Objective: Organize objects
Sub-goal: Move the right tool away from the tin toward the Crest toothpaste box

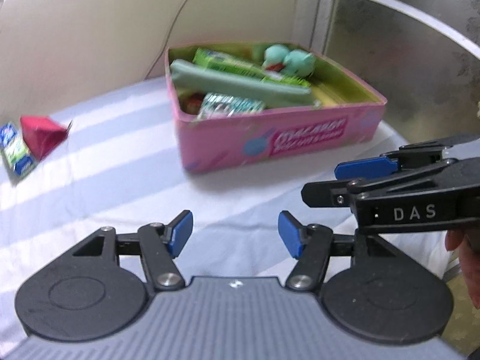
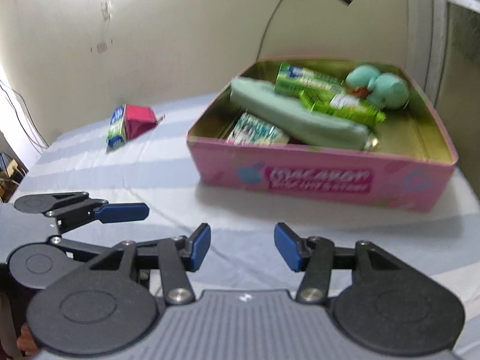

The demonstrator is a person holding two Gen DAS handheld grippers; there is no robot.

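A pink box (image 1: 270,141) (image 2: 324,177) stands on the striped cloth. It holds a long green pouch (image 1: 240,85) (image 2: 294,114), green packets (image 1: 228,61) (image 2: 339,99), a teal plush toy (image 1: 289,58) (image 2: 381,85) and a silvery packet (image 1: 231,106) (image 2: 258,130). A red pouch (image 1: 42,136) (image 2: 139,120) and a green-blue packet (image 1: 16,150) (image 2: 117,129) lie apart at the left. My left gripper (image 1: 235,234) is open and empty. My right gripper (image 2: 241,247) is open and empty, and also shows in the left wrist view (image 1: 345,180).
The striped bed cloth (image 1: 105,180) (image 2: 120,174) spreads in front of the box. A wall (image 2: 150,30) with a hanging cord (image 2: 270,21) rises behind. A metal frame (image 1: 390,30) stands at the right.
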